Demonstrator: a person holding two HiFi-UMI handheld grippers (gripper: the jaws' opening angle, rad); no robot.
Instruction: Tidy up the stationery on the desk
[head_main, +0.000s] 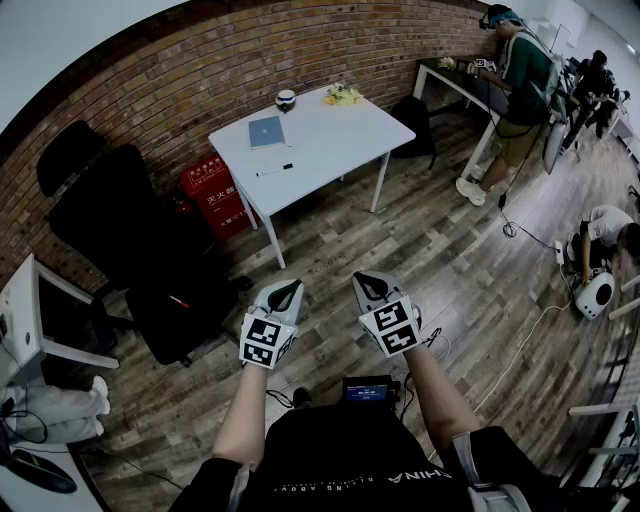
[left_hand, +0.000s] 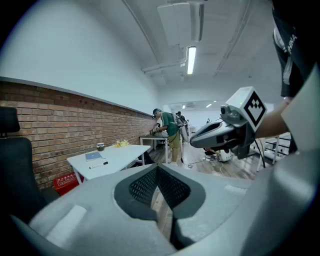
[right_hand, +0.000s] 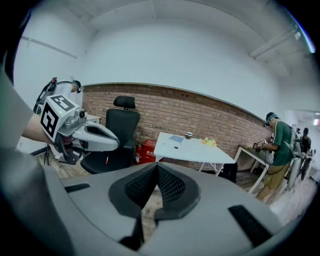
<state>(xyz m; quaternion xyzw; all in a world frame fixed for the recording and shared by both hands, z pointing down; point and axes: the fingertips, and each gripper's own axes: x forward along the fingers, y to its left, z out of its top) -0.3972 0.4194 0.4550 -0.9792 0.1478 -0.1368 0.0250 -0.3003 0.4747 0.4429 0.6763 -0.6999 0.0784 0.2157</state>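
Both grippers are closed with nothing between their jaws. The left gripper (head_main: 283, 296) and the right gripper (head_main: 372, 288) are held side by side, a little apart, over the wooden floor (head_main: 440, 250). They point toward the white bench (head_main: 330, 140), which stands well apart from them against the brick wall (head_main: 200, 80). On the bench lie a blue notebook (head_main: 266, 131) and, nearer its front edge, a pen (head_main: 274, 170), the two not touching. A small round cup (head_main: 286, 99) and a yellow thing (head_main: 343, 95), too small to make out, sit at the bench's far side near the wall. A red box (head_main: 215, 195) stands on the floor by the bench's left end, and a black office chair (head_main: 120, 230) is further left. A second person (head_main: 515, 100) stands at another table (head_main: 445, 75) at the far right.
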